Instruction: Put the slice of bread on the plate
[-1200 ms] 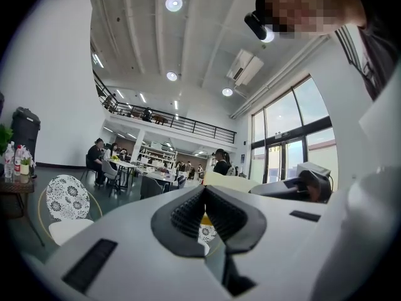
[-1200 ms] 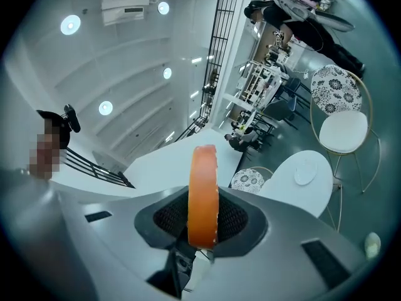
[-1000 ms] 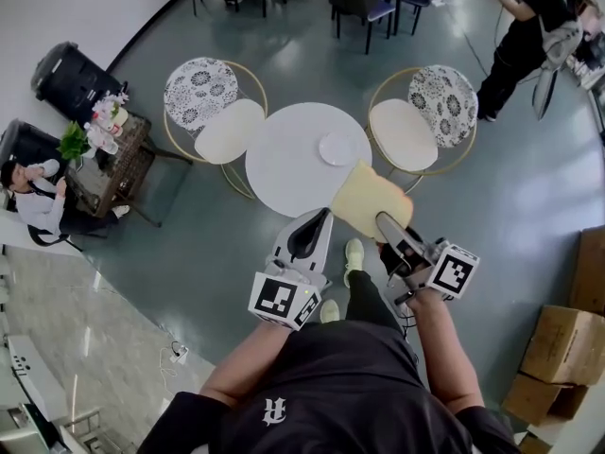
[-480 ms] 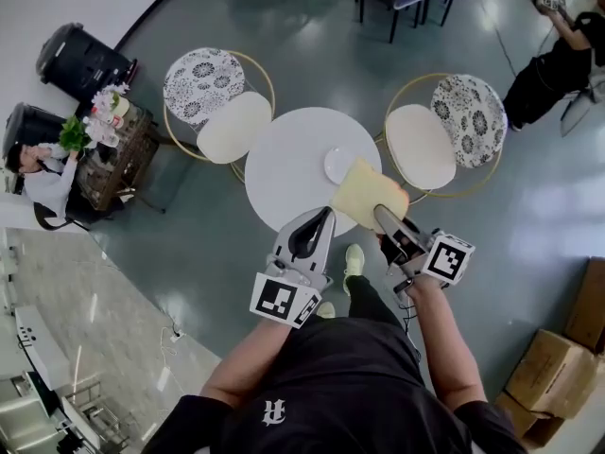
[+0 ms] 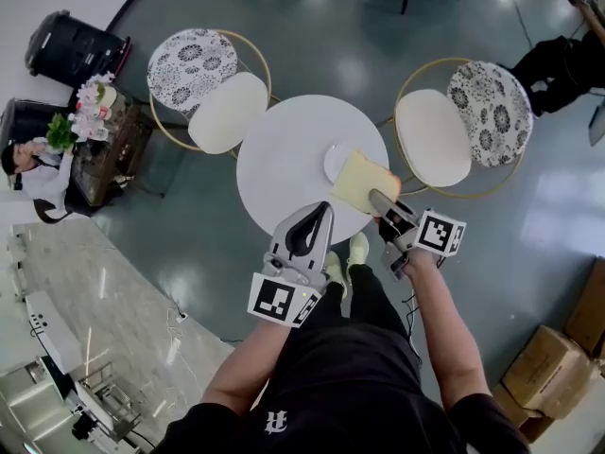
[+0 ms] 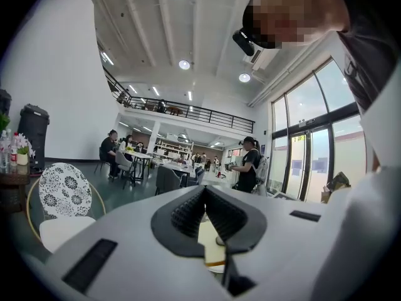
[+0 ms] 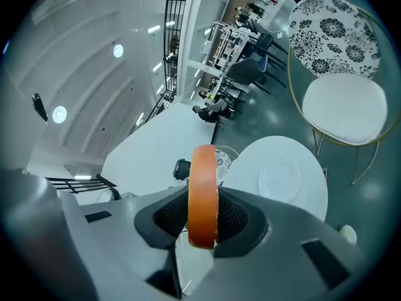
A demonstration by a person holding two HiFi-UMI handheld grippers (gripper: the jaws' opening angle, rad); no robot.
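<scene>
The slice of bread, pale with a tan crust, hangs over the near right part of the round white table. My right gripper is shut on its near edge. Its far corner overlaps the small white plate. In the right gripper view the orange-brown crust stands edge-on between the pads, with the plate ahead on the table. My left gripper hovers at the table's near edge, left of the bread. Its jaws meet at the tip with nothing between them.
Two gold-framed chairs with cream seats flank the table, one at the left and one at the right. A wicker side table with flowers and a seated person are far left. Cardboard boxes lie at the lower right.
Both grippers have moved forward and down toward the table. The bread has gone from beside the table's near right edge to over the tabletop, touching the plate's outline.
</scene>
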